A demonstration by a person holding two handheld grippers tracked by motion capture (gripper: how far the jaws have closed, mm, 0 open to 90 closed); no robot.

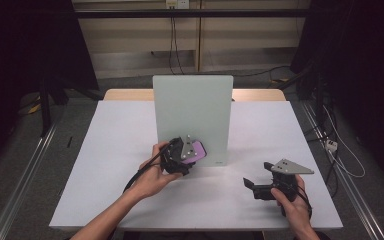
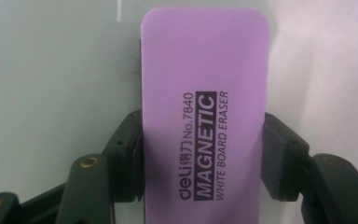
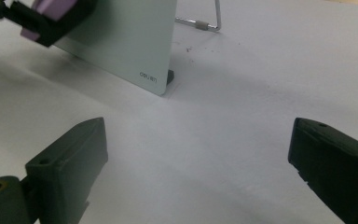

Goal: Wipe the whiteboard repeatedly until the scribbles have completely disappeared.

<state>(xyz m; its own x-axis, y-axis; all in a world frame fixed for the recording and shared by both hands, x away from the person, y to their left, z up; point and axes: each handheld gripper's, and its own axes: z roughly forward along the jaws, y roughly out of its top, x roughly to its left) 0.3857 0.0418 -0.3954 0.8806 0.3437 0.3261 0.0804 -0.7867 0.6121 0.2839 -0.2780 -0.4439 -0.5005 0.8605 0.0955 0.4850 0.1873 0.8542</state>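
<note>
high view: your left gripper (image 1: pixel 184 156) holds the purple eraser (image 1: pixel 198 150) against the lower left of the standing whiteboard (image 1: pixel 193 107) | left gripper view: jaws clamp the eraser's long sides, long axis running straight ahead | right gripper view: your right gripper (image 3: pixel 198 158) gapes wide, empty, farther from the board.

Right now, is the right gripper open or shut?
Open. In the right gripper view, the right gripper has its two black jaws wide apart with bare table between them, holding nothing.
</note>
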